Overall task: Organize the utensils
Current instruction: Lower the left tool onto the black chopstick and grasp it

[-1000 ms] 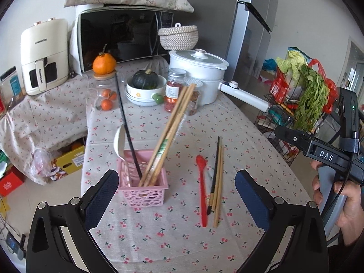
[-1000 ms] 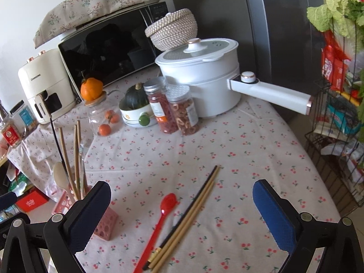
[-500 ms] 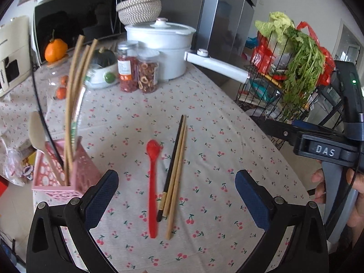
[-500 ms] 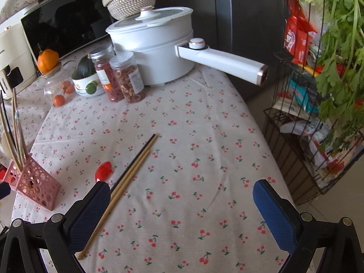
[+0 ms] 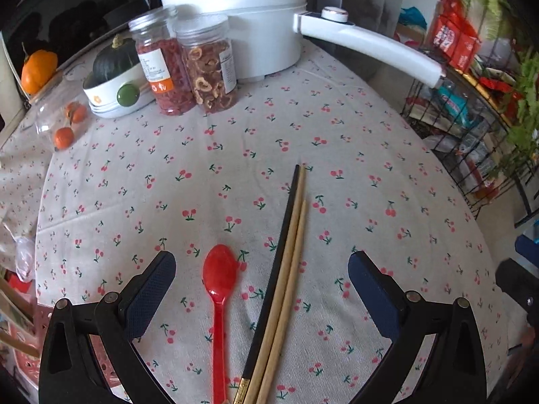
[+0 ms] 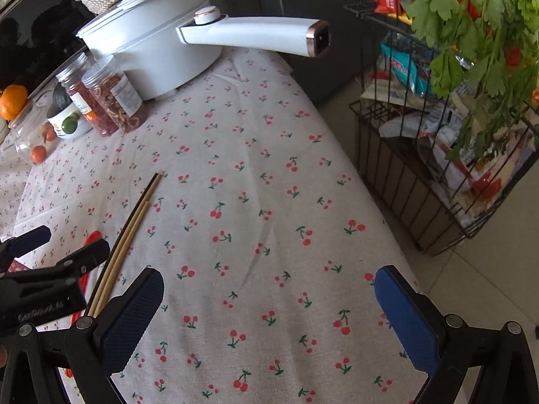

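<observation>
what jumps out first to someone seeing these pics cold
The red spoon lies on the cherry-print tablecloth beside three chopsticks, one black and two wooden, all framed between the open fingers of the left gripper. Behind them stands a big white pot with its long handle reaching toward the wire rack of greens beside the table. The right gripper hangs open over bare cloth.

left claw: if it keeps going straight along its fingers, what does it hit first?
Likely the utensils on the tablecloth: the open left claw straddles the red spoon and the chopsticks. Which one first is unclear; depth is hard to judge.
</observation>
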Action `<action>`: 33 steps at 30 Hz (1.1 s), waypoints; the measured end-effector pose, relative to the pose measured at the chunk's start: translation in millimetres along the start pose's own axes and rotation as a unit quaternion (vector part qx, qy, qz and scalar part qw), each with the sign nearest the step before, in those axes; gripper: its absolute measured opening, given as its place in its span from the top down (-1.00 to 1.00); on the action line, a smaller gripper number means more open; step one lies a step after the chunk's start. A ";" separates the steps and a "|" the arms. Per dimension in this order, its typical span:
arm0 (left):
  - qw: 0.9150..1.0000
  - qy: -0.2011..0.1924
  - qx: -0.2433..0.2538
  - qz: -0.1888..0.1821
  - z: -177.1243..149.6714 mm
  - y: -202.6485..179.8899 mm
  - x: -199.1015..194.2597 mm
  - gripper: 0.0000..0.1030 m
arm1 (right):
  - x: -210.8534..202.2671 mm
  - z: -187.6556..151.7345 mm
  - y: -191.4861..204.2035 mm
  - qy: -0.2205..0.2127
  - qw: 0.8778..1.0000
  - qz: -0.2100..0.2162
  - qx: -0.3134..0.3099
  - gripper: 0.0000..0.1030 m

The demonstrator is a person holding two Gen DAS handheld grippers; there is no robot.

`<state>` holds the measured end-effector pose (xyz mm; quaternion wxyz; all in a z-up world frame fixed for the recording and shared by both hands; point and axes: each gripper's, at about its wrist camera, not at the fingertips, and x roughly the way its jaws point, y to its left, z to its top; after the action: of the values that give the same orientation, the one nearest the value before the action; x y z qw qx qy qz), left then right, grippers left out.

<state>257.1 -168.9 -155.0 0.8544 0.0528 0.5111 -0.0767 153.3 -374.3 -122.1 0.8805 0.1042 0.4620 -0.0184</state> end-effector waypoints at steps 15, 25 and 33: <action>0.997 0.041 -0.037 -0.058 11.7 5.5 42.4 0.69 | 11.0 6.4 3.3 0.010 1.000 0.012 0.000 -1.00; 0.998 0.044 -0.003 -0.039 16.8 -4.1 46.4 0.74 | 12.6 5.7 7.6 0.013 1.000 0.013 -0.005 -1.00; 0.998 0.047 0.018 -0.025 21.1 -10.2 50.0 0.74 | 15.9 6.1 8.8 0.019 1.000 0.015 -0.005 -1.00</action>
<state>296.8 -186.4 -189.2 0.8263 0.0592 0.5501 -0.1051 168.4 -365.8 -130.2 0.8723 0.1068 0.4772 -0.0009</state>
